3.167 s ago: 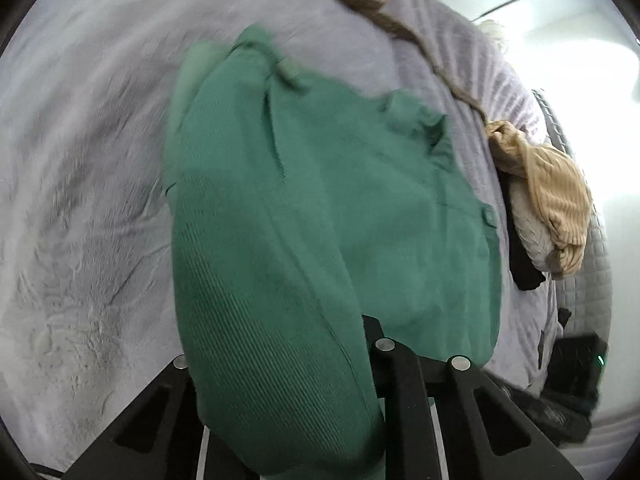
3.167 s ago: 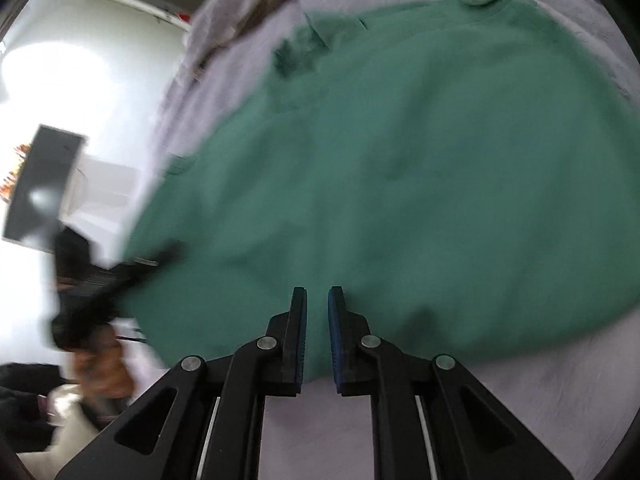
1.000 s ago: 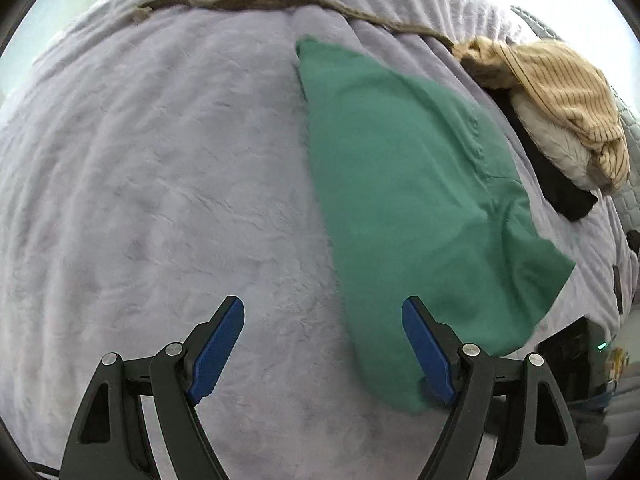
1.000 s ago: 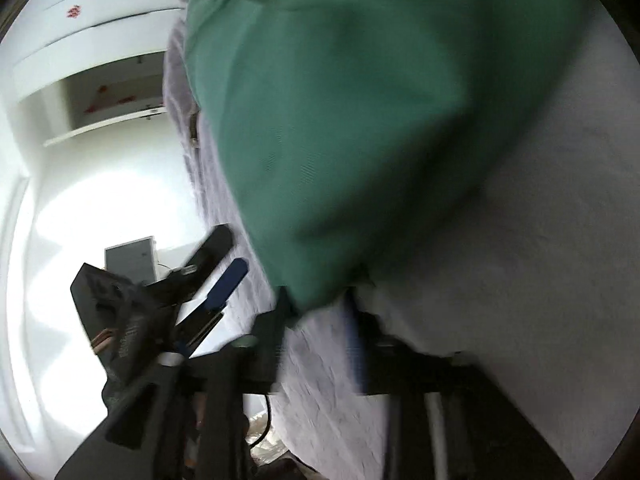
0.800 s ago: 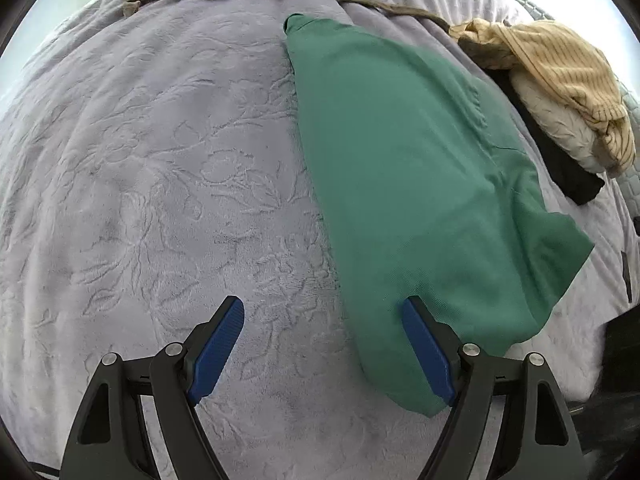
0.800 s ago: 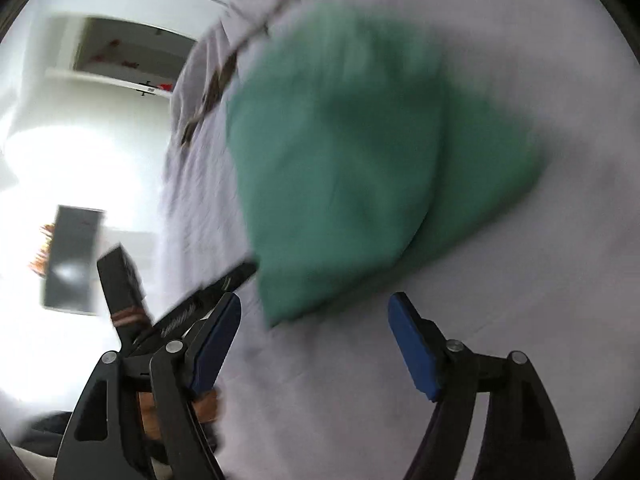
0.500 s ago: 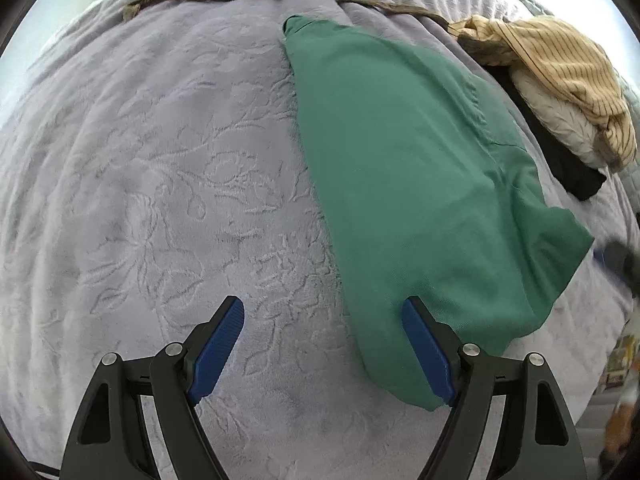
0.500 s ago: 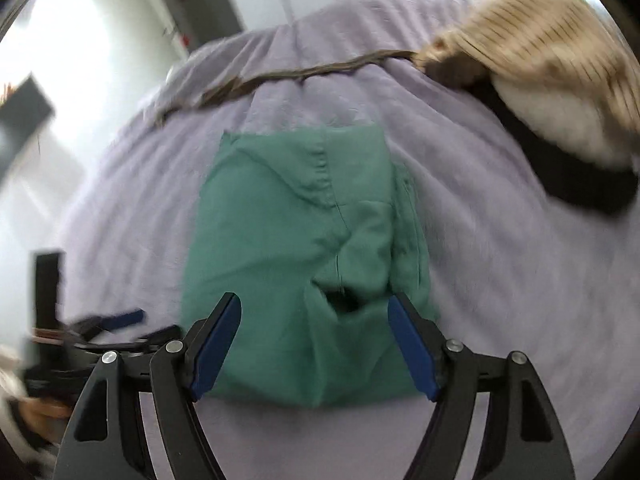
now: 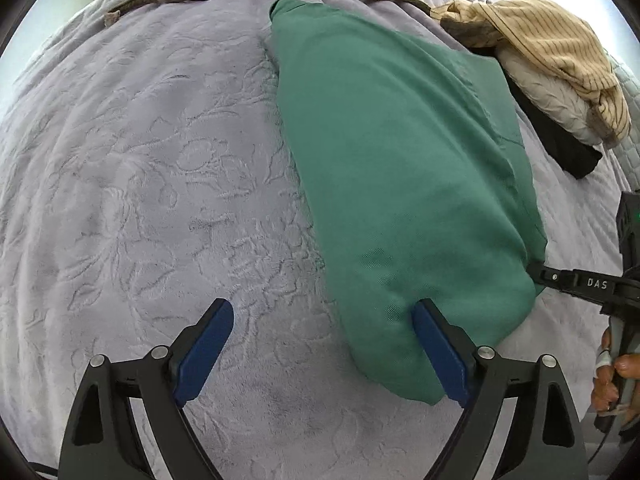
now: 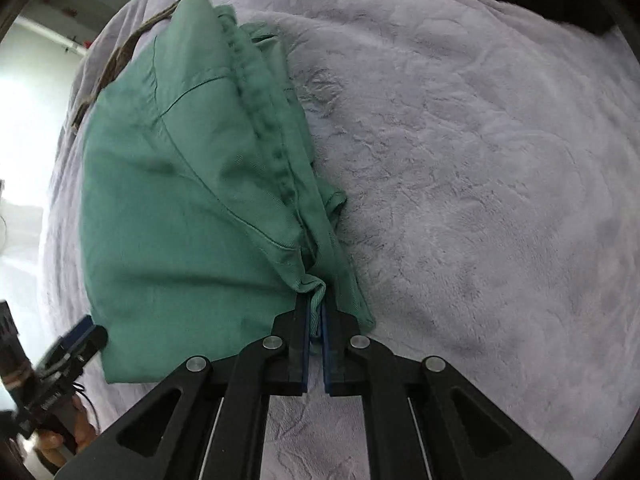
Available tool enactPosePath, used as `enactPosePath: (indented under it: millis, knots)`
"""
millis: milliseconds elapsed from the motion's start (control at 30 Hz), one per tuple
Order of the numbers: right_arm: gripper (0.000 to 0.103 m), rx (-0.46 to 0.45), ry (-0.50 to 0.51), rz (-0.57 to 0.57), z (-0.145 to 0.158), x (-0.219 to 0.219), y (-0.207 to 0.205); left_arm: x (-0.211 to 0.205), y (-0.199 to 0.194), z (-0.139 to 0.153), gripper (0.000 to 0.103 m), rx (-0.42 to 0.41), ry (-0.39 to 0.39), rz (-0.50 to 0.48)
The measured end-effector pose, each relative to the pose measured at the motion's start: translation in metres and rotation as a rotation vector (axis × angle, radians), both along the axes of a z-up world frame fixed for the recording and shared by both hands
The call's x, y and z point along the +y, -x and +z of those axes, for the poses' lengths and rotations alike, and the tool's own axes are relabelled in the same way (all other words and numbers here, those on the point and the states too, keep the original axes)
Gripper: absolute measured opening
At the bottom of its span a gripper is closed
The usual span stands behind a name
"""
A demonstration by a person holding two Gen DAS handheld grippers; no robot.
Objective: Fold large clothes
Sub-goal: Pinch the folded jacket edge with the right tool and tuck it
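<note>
Since half a second earlier, the right gripper (image 10: 315, 312) had closed its jaws on the green garment's (image 10: 192, 208) near corner. The left gripper (image 9: 320, 344) hung wide open, empty, straddling the garment's edge on the lavender bedspread (image 9: 140, 180). Mid-fold; next, probably carry the corner across.

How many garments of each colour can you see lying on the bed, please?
Green garment: 1, pinched at one edge by the right claw
Tan striped garment: 1
White garment: 1
Black garment: 1
Total: 4
</note>
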State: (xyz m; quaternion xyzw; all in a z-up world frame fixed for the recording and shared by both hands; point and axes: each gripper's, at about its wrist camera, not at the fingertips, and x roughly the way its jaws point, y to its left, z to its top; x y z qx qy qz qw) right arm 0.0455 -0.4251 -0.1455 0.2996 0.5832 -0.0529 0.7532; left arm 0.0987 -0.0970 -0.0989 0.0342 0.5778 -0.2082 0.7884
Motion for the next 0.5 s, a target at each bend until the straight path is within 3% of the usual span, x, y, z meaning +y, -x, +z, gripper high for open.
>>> enactPosePath:
  millis: [100,333,400,500]
  knots:
    - [0.007,0.006,-0.064,-0.038,-0.007,-0.014,0.010,0.001,0.002,0.000,0.092,-0.010,-0.005,-0.011]
    - [0.007,0.013,-0.071,-0.020,-0.024,-0.014,0.008,-0.004,0.006,-0.006,0.098,-0.052,-0.051,-0.029]
    - [0.008,0.005,-0.106,-0.040,-0.019,-0.018,0.012,-0.003,0.005,-0.011,0.103,-0.047,-0.049,-0.009]
    - [0.010,-0.030,-0.109,-0.036,0.006,-0.027,0.020,0.001,0.000,-0.014,0.103,-0.014,-0.028,0.020]
